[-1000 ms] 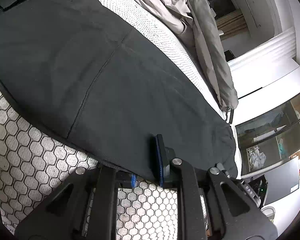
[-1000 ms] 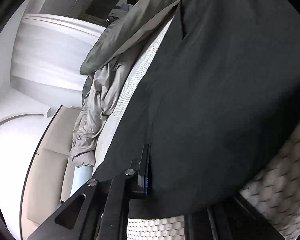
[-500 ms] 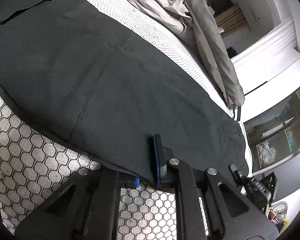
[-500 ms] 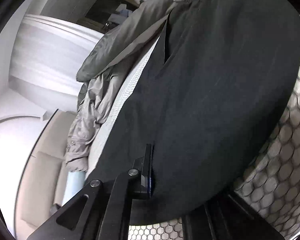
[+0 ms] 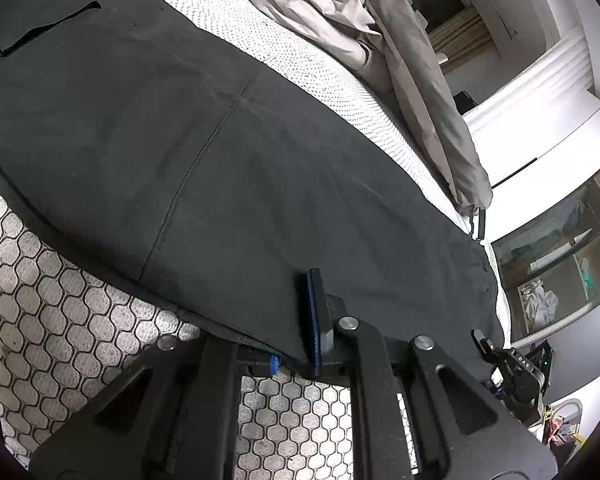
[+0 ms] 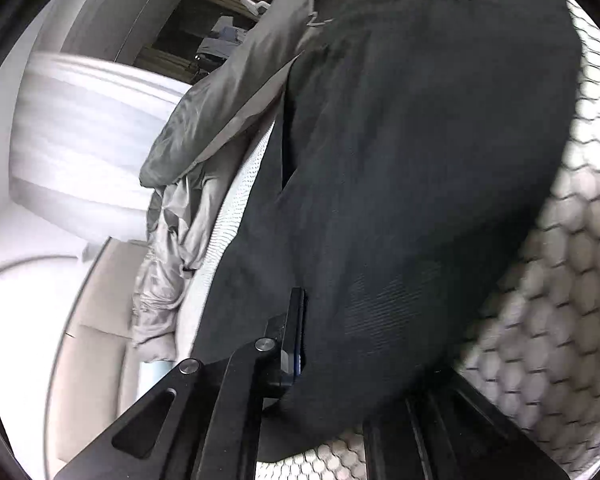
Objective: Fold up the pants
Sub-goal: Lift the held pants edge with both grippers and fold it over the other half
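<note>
The dark pants (image 5: pixel 204 152) are spread flat on the honeycomb-patterned bed cover (image 5: pixel 52 320), their near edge pinched by the narrowly closed left gripper (image 5: pixel 296 344) and right gripper (image 6: pixel 320 344), likely for lifting into a fold.

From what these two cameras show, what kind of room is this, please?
Probably a bedroom at home: black pants lie on a mattress with a hexagon-quilted cover, rumpled grey bedding is pushed to its far side, and a glass-fronted cabinet stands beyond.
</note>
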Demonstrator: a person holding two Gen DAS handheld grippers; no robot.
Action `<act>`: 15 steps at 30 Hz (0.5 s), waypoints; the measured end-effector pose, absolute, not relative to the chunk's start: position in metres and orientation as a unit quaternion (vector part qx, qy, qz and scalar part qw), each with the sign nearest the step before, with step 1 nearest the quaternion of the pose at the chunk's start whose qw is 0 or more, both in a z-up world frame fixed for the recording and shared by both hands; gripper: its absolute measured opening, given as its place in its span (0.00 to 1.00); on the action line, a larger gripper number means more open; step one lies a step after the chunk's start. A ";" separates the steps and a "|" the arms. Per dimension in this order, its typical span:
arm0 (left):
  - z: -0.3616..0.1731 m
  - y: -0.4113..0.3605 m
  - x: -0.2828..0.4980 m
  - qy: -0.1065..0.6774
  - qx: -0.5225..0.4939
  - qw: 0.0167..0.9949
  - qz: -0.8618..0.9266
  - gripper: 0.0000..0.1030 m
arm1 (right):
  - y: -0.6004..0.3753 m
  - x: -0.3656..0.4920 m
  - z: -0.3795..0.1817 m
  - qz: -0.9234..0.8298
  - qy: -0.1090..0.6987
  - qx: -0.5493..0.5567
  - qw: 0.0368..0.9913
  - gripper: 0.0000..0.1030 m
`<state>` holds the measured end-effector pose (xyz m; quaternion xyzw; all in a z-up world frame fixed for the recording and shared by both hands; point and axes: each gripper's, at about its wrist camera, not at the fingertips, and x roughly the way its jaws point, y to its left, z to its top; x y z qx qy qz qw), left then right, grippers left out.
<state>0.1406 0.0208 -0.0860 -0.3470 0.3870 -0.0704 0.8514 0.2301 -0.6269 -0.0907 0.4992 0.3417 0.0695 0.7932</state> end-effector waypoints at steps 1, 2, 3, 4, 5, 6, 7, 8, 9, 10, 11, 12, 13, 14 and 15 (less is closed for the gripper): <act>-0.086 0.019 0.140 0.387 -0.346 0.852 -0.069 0.10 | -0.626 0.232 -0.091 0.068 0.342 0.498 0.794 0.05; -0.085 0.018 0.141 0.387 -0.345 0.853 -0.069 0.10 | -0.625 0.234 -0.091 0.065 0.341 0.499 0.794 0.06; -0.086 0.019 0.141 0.387 -0.346 0.852 -0.069 0.10 | -0.626 0.237 -0.091 0.060 0.338 0.506 0.791 0.08; -0.086 0.019 0.141 0.387 -0.346 0.852 -0.069 0.10 | -0.628 0.241 -0.092 0.055 0.336 0.515 0.787 0.09; -0.086 0.018 0.141 0.387 -0.346 0.852 -0.070 0.10 | -0.631 0.245 -0.092 0.049 0.334 0.521 0.784 0.09; -0.086 0.018 0.141 0.386 -0.346 0.852 -0.070 0.10 | -0.634 0.247 -0.092 0.049 0.334 0.523 0.783 0.09; -0.086 0.018 0.140 0.387 -0.345 0.852 -0.071 0.10 | -0.637 0.250 -0.092 0.051 0.337 0.523 0.781 0.09; -0.086 0.018 0.141 0.387 -0.344 0.852 -0.072 0.10 | -0.638 0.251 -0.092 0.052 0.338 0.524 0.780 0.08; -0.086 0.018 0.141 0.387 -0.346 0.852 -0.073 0.10 | -0.641 0.249 -0.090 0.054 0.340 0.523 0.780 0.07; -0.087 0.018 0.141 0.387 -0.348 0.850 -0.075 0.10 | -0.643 0.245 -0.087 0.049 0.336 0.520 0.784 0.07; -0.087 0.019 0.142 0.388 -0.348 0.850 -0.076 0.10 | -0.650 0.237 -0.083 0.037 0.326 0.516 0.791 0.07; -0.087 0.019 0.142 0.388 -0.348 0.850 -0.078 0.10 | -0.661 0.227 -0.079 0.021 0.316 0.515 0.797 0.07; -0.087 0.019 0.142 0.388 -0.347 0.850 -0.079 0.10 | -0.677 0.213 -0.082 0.005 0.305 0.519 0.799 0.07; -0.087 0.019 0.142 0.388 -0.345 0.851 -0.080 0.10 | -0.694 0.203 -0.082 -0.013 0.291 0.525 0.800 0.07; -0.087 0.019 0.143 0.388 -0.342 0.852 -0.081 0.10 | -0.704 0.197 -0.084 -0.021 0.286 0.525 0.801 0.07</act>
